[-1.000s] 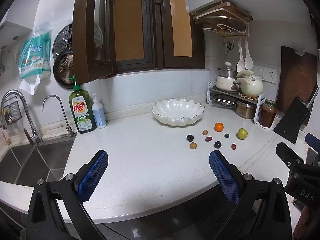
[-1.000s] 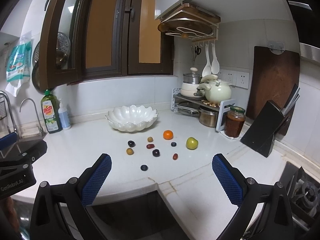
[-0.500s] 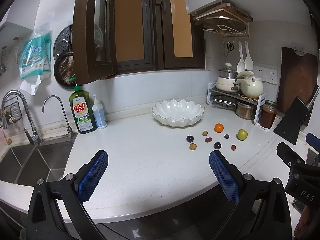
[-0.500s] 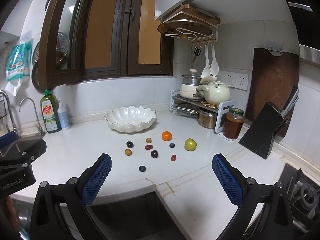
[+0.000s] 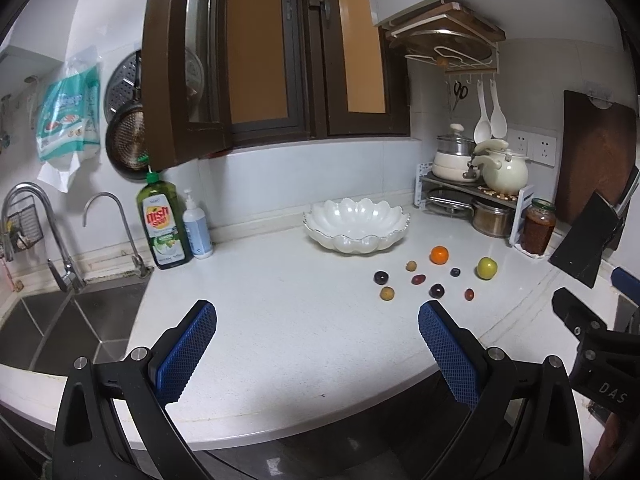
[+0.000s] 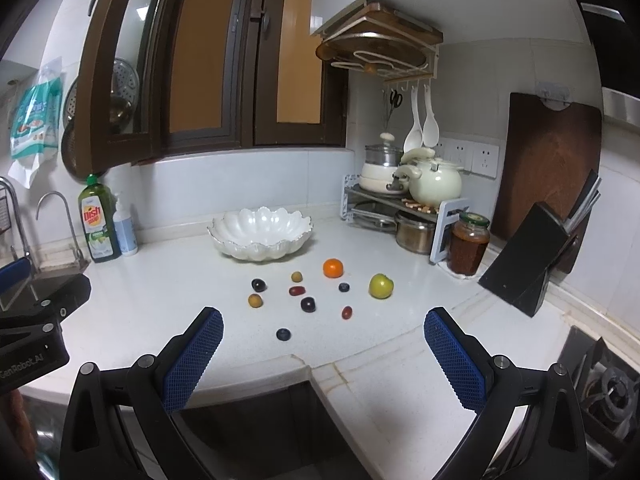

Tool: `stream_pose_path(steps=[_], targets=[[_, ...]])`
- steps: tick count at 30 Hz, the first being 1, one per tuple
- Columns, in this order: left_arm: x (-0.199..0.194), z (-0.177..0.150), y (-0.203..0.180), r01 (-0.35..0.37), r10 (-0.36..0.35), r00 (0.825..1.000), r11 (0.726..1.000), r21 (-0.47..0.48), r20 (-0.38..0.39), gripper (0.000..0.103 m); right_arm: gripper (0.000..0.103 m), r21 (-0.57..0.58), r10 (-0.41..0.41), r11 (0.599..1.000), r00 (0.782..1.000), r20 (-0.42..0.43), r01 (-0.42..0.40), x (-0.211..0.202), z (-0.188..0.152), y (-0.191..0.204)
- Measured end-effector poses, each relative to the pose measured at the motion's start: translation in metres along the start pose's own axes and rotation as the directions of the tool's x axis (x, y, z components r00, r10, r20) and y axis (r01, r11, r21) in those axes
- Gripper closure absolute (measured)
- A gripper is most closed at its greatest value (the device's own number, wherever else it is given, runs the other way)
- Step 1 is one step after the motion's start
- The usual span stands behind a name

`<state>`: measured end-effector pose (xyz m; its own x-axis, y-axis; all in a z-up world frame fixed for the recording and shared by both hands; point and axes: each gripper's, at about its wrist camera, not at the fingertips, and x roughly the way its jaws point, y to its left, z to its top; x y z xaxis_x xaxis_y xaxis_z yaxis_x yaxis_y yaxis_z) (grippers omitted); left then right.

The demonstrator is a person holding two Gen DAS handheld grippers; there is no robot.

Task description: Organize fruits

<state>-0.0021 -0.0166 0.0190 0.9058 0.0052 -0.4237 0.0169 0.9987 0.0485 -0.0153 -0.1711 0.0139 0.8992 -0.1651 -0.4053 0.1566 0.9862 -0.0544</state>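
Observation:
A white scalloped bowl (image 5: 357, 224) (image 6: 260, 232) stands empty at the back of the white counter. In front of it lie several small fruits: an orange (image 5: 439, 255) (image 6: 333, 268), a green apple (image 5: 486, 268) (image 6: 381, 286), dark plums (image 6: 307, 304), red grapes (image 6: 346, 312), a blueberry (image 6: 283, 334) and tan longans (image 6: 255, 301). My left gripper (image 5: 316, 332) hovers open over the counter's near edge, left of the fruits. My right gripper (image 6: 323, 336) is open too, just short of the blueberry. Neither holds anything.
A sink (image 5: 60, 328) with taps lies at the left, beside a dish soap bottle (image 5: 162, 224) and a pump bottle (image 5: 197, 226). At the right stand a pot rack (image 6: 400, 208), a sauce jar (image 6: 468, 244), a knife block (image 6: 528, 256) and a stove corner (image 6: 608, 384).
Both grippers have drifted slightly forward toward the counter, so the fruits sit a little nearer in both views. Nothing on the counter moved, and both jaws stay open.

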Motion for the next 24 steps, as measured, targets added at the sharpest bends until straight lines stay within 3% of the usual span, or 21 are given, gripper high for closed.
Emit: stream_pose_path(steps=[13,24], targets=[[0.061,0.02,0.001,0.082,-0.078,0.995,0.995,0.062,-0.06,0.001,0.001,0.006,-0.041,0.999,0.997,-0.063,0.041,0.046,0.009,0.014],[0.132,0.032,0.005,0.155,-0.141,0.98,0.984,0.093,-0.143,0.016,0.014,-0.006,-0.059,0.998,0.987,-0.152,0.059,0.109,0.017,0.033]])
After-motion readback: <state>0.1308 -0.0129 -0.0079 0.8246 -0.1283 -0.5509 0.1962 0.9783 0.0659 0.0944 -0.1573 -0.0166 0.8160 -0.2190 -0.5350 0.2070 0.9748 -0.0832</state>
